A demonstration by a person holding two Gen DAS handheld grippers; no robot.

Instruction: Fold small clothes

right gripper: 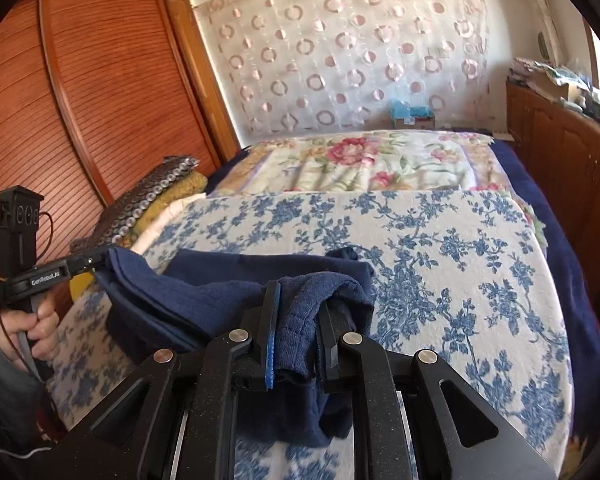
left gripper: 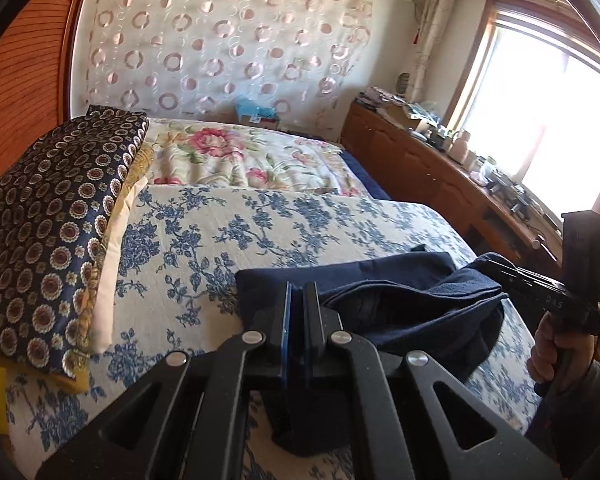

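A navy blue garment [left gripper: 400,300] hangs stretched between my two grippers above the blue-flowered bedspread [left gripper: 220,220]. My left gripper [left gripper: 299,286] is shut on one edge of it, and cloth droops below the jaws. In the right wrist view the same gripper [right gripper: 100,260] pinches the garment's left corner, with a hand [right gripper: 32,328] on its handle. My right gripper [right gripper: 300,304] is shut on a bunched fold of the garment [right gripper: 204,292]. Seen from the left wrist, the right gripper [left gripper: 496,268] holds the far right end. The garment's far part rests on the bed.
A stack of folded patterned quilts [left gripper: 60,220] lies along the bed's left side by a slatted wooden wardrobe [right gripper: 80,100]. A pink-flowered blanket [left gripper: 240,156] covers the far half. A cluttered wooden cabinet [left gripper: 440,168] runs under the window on the right.
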